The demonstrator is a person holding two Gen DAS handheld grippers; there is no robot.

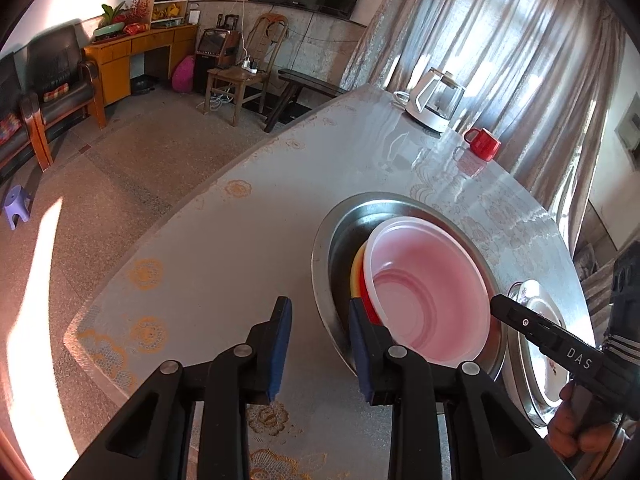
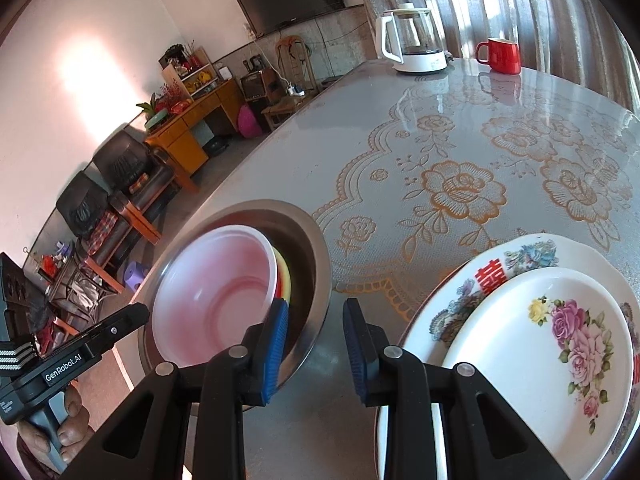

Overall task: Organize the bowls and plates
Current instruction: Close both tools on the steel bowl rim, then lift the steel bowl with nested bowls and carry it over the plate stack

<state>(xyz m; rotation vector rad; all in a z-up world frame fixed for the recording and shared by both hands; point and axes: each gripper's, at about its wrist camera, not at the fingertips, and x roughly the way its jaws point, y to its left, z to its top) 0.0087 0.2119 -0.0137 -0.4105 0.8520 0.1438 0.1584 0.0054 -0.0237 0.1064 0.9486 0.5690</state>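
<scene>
Table (image 2: pixel 400 92): bears everything; the steel basin is the landmark.
Basin (image 1: pixel 324 248): holds the stacked bowls.
Plates (image 2: pixel 552 340): stacked just right of the basin.
Bowls (image 1: pixel 432 292): pink one on top, tilted, mouth toward both claws.
Left claw (image 1: pixel 320 344): jaws apart and empty, straddling the basin's near rim; probably the nearer one.
Right claw (image 2: pixel 316 344): jaws apart and empty, between basin and plates.
</scene>
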